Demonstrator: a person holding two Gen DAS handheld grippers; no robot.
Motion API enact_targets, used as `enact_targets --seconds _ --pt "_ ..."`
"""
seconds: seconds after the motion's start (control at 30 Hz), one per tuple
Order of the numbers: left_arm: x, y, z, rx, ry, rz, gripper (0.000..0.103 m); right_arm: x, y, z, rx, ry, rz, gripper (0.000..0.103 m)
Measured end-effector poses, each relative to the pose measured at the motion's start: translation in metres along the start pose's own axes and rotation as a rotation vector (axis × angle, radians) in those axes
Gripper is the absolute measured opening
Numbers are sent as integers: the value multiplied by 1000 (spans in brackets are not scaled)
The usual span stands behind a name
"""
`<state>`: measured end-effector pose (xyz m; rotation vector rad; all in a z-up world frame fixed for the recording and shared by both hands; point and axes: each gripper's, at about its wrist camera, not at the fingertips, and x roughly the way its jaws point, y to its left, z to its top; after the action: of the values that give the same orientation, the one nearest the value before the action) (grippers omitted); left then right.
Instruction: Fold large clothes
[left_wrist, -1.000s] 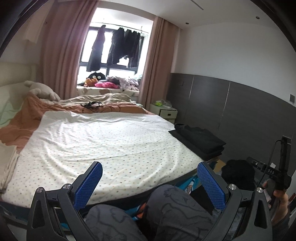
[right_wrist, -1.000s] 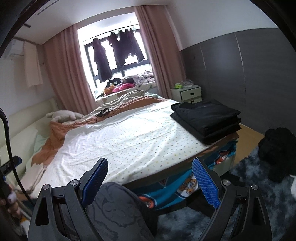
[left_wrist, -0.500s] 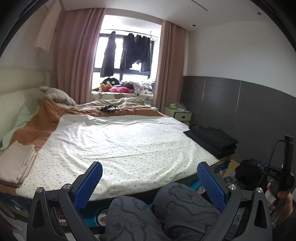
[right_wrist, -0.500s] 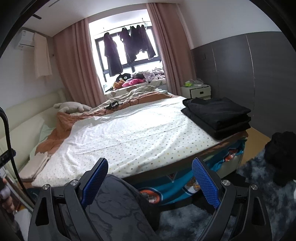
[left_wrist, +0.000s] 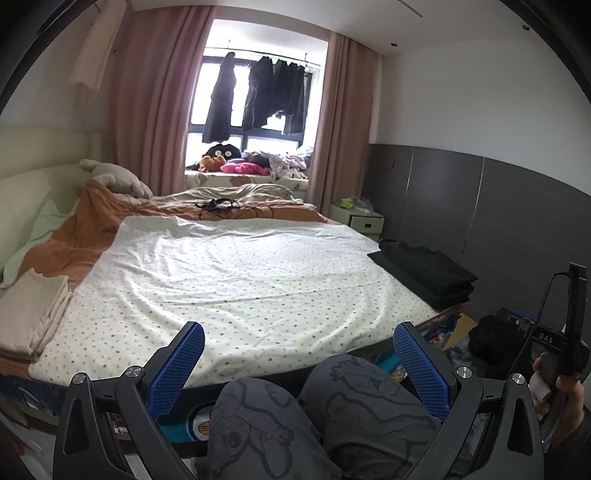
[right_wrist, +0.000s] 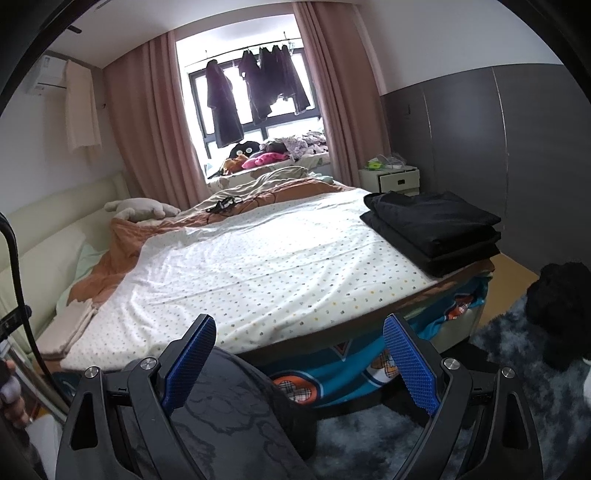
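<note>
A white dotted sheet (left_wrist: 240, 280) (right_wrist: 266, 273) lies spread flat over the bed. Folded black clothes (left_wrist: 428, 273) (right_wrist: 432, 225) are stacked at the bed's right corner. A loose black garment (right_wrist: 557, 295) (left_wrist: 495, 338) is heaped on the floor at the right. My left gripper (left_wrist: 295, 362) is open and empty above the person's grey patterned knees (left_wrist: 314, 417), short of the bed's near edge. My right gripper (right_wrist: 299, 354) is also open and empty, over one knee (right_wrist: 236, 406).
Folded beige cloth (left_wrist: 33, 310) rests on the bed's left side by an orange blanket (left_wrist: 92, 229). A white nightstand (right_wrist: 391, 179) stands by the dark wall. A grey shaggy rug (right_wrist: 480, 369) covers the floor at right. Dark clothes (left_wrist: 258, 96) hang at the window.
Both grippers have pulled back and tilted up, so more of the bed and room shows. Their jaws stay open and empty. Nothing on the bed has moved.
</note>
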<state>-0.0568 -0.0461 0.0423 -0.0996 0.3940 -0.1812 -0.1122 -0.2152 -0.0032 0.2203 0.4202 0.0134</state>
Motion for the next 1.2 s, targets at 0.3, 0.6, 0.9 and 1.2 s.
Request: enact_targets --seconds 0.3,0.6,0.9,1.2 --pt "0 1 0 -11 3 6 102 4 -4 3 7 1 -4 92" --pt "-3 0 0 -6 -5 7 102 6 -5 3 5 2 -6 92" --pt "-7 1 -1 -5 -14 7 102 6 -4 3 6 2 -7 92" --pt "-10 2 1 6 -19 8 102 6 -6 3 8 0 -6 92"
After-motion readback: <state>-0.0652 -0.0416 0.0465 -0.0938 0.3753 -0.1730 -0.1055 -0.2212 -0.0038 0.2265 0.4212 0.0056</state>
